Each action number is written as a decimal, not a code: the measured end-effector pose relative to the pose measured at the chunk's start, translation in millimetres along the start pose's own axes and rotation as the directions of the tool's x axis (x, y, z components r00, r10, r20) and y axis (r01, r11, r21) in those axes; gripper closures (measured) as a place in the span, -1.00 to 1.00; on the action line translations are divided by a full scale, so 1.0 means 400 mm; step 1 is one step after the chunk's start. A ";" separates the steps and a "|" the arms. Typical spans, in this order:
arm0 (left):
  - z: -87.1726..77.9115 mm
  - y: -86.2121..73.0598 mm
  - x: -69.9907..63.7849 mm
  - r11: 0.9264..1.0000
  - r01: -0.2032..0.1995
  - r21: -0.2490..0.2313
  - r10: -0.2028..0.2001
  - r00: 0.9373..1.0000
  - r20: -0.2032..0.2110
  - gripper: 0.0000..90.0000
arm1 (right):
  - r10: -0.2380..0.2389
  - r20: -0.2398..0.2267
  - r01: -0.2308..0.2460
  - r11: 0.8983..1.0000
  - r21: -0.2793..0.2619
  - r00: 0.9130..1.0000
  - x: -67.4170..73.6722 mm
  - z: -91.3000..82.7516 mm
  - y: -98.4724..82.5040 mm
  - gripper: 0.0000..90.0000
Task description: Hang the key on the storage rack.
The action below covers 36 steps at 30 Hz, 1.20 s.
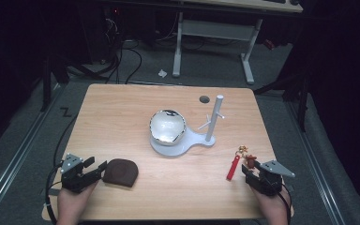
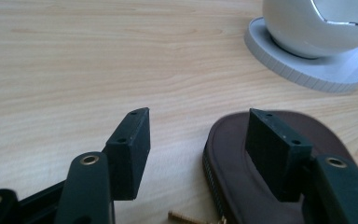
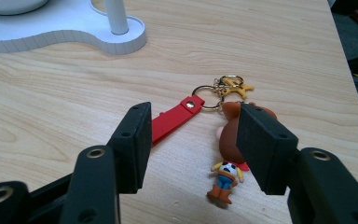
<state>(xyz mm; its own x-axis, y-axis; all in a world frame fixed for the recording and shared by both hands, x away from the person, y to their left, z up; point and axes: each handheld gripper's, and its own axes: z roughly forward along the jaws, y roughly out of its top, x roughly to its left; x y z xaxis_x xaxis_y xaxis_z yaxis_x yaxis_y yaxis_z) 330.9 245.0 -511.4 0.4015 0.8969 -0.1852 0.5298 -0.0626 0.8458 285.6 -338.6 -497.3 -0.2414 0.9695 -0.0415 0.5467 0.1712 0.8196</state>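
right gripper view shows keychain's cowboy figure (image 3: pixel 225 179).

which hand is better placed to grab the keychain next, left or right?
Right. The right gripper stands open with the keychain lying between its jaws, red strap by one jaw. The left gripper is across the table at the brown pouch, one jaw over it.

White bowl (image 1: pixel 168 125) on white peg stand (image 1: pixel 214 121), mid wooden table (image 1: pixel 122 108)
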 end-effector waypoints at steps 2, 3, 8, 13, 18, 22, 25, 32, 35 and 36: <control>0.011 0.022 -0.010 0.998 -0.063 0.006 0.063 0.998 -0.012 -0.10 | -0.006 -0.002 0.006 1.000 0.002 1.000 0.002 0.001 0.000 0.08; 0.014 0.024 -0.014 0.997 -0.076 0.007 0.077 0.997 -0.016 -0.11 | -0.015 -0.005 0.015 1.000 -0.001 1.000 0.002 0.001 -0.001 0.09; 0.027 -0.003 -0.024 0.996 -0.090 0.007 0.090 0.996 -0.013 -0.11 | -0.027 -0.007 0.027 1.000 -0.005 1.000 0.004 0.000 -0.001 0.09; 0.018 -0.007 -0.036 0.990 -0.139 0.025 0.139 0.990 -0.010 -0.15 | -0.031 -0.031 0.032 0.999 0.013 0.999 0.013 0.004 -0.001 0.04; 0.014 -0.009 -0.031 0.988 -0.151 0.027 0.151 0.989 0.001 -0.20 | -0.064 -0.054 0.065 0.997 0.029 0.997 0.035 0.006 0.008 0.11; 0.007 -0.006 -0.024 0.988 -0.153 0.013 0.153 0.988 0.011 -0.24 | -0.098 -0.054 0.101 0.994 0.048 0.994 0.051 0.008 0.020 0.11; -0.001 -0.009 -0.014 0.991 -0.134 0.011 0.133 0.990 0.038 -0.24 | -0.110 -0.047 0.114 0.990 0.079 0.993 0.065 0.013 0.037 0.00; -0.006 -0.013 -0.013 0.987 -0.159 0.024 0.158 0.987 0.039 -0.32 | -0.129 -0.042 0.133 0.983 0.127 0.991 0.083 0.019 0.055 -0.02; -0.011 -0.014 -0.017 0.984 -0.176 0.017 0.175 0.984 0.032 -0.34 | -0.144 -0.055 0.151 0.976 0.158 0.988 0.093 0.024 0.064 -0.04; -0.011 -0.014 -0.017 0.984 -0.175 0.013 0.175 0.984 0.032 -0.36 | -0.138 -0.065 0.147 0.974 0.173 0.988 0.096 0.026 0.070 -0.05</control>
<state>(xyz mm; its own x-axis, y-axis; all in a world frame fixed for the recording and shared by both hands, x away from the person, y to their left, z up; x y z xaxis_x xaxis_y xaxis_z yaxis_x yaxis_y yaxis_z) 322.0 241.2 -512.5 0.5119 0.8575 -0.0507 0.4612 -0.2246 0.8584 299.9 -294.9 -481.8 -0.3660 0.9233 -0.1165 0.6353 0.3394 0.6937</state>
